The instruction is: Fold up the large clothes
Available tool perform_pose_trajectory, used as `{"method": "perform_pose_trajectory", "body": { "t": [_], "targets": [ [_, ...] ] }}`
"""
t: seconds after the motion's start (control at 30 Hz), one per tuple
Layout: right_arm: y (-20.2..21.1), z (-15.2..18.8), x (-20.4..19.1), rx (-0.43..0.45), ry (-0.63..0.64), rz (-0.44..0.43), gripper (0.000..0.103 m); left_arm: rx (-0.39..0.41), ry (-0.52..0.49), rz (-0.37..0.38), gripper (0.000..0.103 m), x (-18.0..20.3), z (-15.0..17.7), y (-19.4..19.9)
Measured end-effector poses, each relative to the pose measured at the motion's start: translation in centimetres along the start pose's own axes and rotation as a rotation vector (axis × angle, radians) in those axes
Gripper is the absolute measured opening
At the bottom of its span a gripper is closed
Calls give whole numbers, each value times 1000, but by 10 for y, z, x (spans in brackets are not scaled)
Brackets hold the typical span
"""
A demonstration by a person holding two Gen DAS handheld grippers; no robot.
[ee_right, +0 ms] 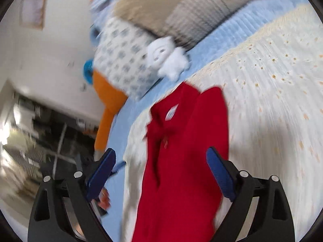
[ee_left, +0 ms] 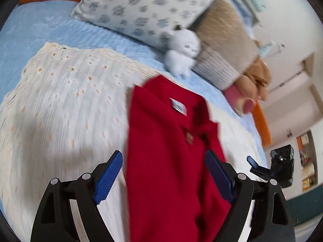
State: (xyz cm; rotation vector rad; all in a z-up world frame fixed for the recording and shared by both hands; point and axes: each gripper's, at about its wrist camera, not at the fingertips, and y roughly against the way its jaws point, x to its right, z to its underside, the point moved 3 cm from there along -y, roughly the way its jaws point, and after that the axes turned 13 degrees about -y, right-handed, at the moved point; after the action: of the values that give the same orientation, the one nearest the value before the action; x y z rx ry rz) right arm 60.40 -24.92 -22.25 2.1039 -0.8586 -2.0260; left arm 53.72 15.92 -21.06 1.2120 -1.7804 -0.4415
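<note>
Both tools, left [ee_left: 163,173] and right [ee_right: 161,171], gape empty above the narrow-folded red shirt [ee_left: 171,151] on the bed [ee_left: 50,32]; next, likely regrasp one end to fold it across.

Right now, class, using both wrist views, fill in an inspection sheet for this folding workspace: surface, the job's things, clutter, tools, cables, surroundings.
Surface: bed with blue quilt, cream eyelet spread laid over it.
Job's things: red garment lying folded lengthwise on the spread, neck label showing.
Clutter: white plush toy, patterned pillow, beige knit cushion, brown soft toy, all at the bed's far edge.
Tools: left tool open, right tool open; garment beneath both, neither pressing it.
Cables: nothing seen.
Surroundings: white walls, orange bed frame, blurred dark furniture.
</note>
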Motion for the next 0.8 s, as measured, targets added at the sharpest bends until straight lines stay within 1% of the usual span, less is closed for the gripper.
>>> {"method": "perform_pose_trajectory", "body": {
  "t": [0.03,0.07,0.13,0.17,0.23,0.3,0.33,0.37,0.4,0.43,0.47,0.5,0.53,0.57,0.6,0.63,0.7,0.77,0.8],
  "targets": [
    [-8,-9,3,2,-6,17,92,-12,-7,-2,86,-5,-7,-11],
    [-19,-22,9,8,0,59,92,-36,-25,-14,86,-9,-13,-24],
    [-41,-42,14,0,50,154,92,-85,-77,-65,86,-15,-23,-48],
    [-49,-50,15,2,69,182,92,-116,-104,-102,86,-20,-28,-62],
    [-71,-66,22,-14,94,213,92,-141,-110,-134,86,-29,-33,-78],
    [-88,-71,28,-19,126,273,92,-143,-100,-160,86,-40,-36,-91],
    [-94,-73,32,-27,132,289,92,-139,-92,-159,86,-47,-37,-100],
    [-103,-75,38,-39,133,314,92,-129,-89,-150,91,-48,-39,-106],
    [-112,-77,43,-47,131,326,92,-117,-97,-146,93,-47,-41,-109],
    [-115,-75,43,-38,148,312,93,-99,-115,-154,94,-45,-45,-113],
    [-116,-74,40,-33,173,286,89,-91,-129,-163,94,-43,-47,-116],
    [-121,-73,37,-50,193,238,78,-70,-141,-162,94,-40,-50,-117],
    [-127,-70,34,-101,199,178,54,-48,-140,-155,94,-38,-51,-116],
    [-131,-68,33,-115,204,182,53,-34,-135,-146,93,-34,-51,-113],
    [-134,-66,32,-118,217,194,51,-4,-125,-109,86,-33,-51,-113],
    [-137,-64,32,-124,227,201,45,10,-113,-76,76,-32,-50,-113],
    [-138,-63,35,-125,211,180,46,36,-99,-53,74,-31,-47,-113],
    [-138,-62,37,-129,179,130,59,44,-93,-44,73,-32,-44,-112],
    [-138,-62,37,-124,177,125,59,60,-74,-29,74,-33,-44,-111]
  ]
}}
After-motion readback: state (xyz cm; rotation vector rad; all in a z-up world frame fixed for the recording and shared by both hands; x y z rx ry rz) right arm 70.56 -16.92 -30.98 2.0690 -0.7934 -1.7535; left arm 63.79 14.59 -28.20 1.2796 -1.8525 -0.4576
